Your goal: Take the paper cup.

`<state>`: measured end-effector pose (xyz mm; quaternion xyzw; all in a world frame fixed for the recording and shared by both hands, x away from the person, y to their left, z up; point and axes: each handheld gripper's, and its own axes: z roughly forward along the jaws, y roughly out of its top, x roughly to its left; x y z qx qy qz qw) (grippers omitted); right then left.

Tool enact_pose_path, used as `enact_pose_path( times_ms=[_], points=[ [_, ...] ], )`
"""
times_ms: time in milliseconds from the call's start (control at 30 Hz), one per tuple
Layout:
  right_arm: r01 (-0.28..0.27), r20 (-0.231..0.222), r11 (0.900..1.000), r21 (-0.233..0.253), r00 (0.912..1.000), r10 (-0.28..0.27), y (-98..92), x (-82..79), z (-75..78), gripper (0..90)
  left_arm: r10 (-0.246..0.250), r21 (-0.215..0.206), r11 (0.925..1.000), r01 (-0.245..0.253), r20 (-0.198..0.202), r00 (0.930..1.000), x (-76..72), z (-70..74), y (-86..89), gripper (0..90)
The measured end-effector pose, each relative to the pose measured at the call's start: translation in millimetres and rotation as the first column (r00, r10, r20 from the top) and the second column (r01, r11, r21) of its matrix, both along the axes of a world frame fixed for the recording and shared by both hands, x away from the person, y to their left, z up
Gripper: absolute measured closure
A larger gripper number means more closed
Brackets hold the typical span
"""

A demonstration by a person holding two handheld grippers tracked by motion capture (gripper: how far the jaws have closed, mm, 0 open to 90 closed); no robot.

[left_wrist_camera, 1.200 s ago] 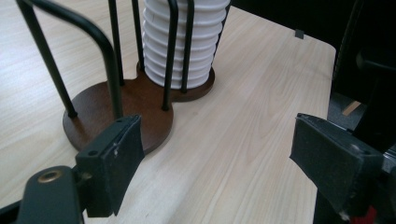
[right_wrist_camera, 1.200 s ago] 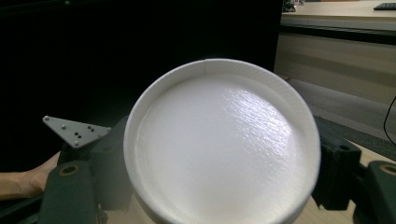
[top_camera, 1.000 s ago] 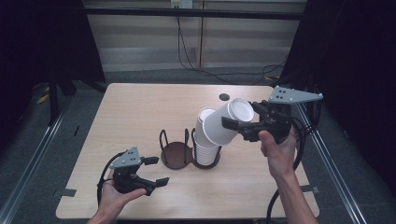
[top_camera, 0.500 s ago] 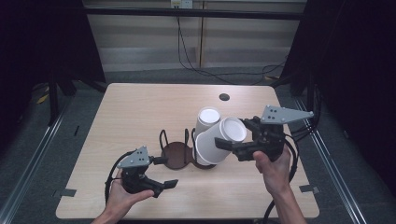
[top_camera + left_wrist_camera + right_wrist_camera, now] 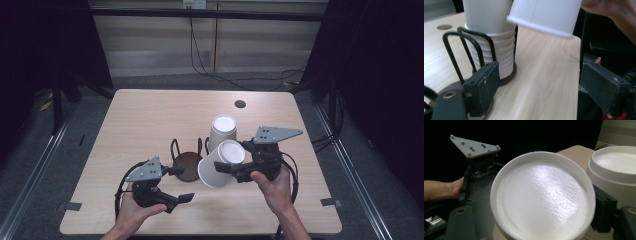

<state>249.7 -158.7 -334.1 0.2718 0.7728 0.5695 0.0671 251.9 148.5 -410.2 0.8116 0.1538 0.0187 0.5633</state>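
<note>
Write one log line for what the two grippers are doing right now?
right gripper: shut on paper cup, tilted | left gripper: open, holding nothing | cup stack: in wire holder

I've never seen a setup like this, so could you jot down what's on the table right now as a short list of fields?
surface: wooden table
holder: black wire cup holder with a dark round base, near the table's middle
stack: white paper cups, upside down, standing in the holder
held cup: one white cup, tilted, off the stack
right hand-held gripper: shut on the held cup
left hand-held gripper: open, holding nothing, its jaws near the holder
other: small dark hole in the tabletop, far side
</note>
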Motion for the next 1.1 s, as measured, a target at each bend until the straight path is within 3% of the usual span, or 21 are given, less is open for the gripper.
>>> enact_pose_path(
  times_ms=[233,367,433,567,1100],
  points=[
    [-0.014,-0.022,1.000,0.009,0.9997,0.015,5.4,7.7,-12.7,24.3,-0.010,-0.011,0.9999,0.010,0.014,0.9999,7.7,8.5,-6.8,16.0],
    [-0.015,-0.035,1.000,-0.006,0.9993,0.015,8.9,10.8,-18.4,24.3,-0.014,-0.028,0.9995,0.015,0.011,0.9998,8.0,4.7,-9.9,16.0],
    [-0.019,-0.043,1.000,-0.009,0.9989,0.018,11.4,11.9,-21.8,24.3,-0.022,-0.008,0.9997,0.022,0.012,0.9997,8.1,2.9,-11.3,16.0],
    [-0.036,-0.045,0.999,-0.016,0.9984,0.036,15.2,14.0,-26.4,24.4,-0.030,-0.022,0.9993,0.030,0.006,0.9995,10.5,-0.7,-9.4,16.0],
    [-0.106,-0.089,0.994,-0.010,0.9905,0.105,32.8,16.8,-39.5,24.5,-0.037,-0.005,0.9993,0.037,-0.013,0.9992,15.7,-9.5,-10.6,16.0]
  ],
)
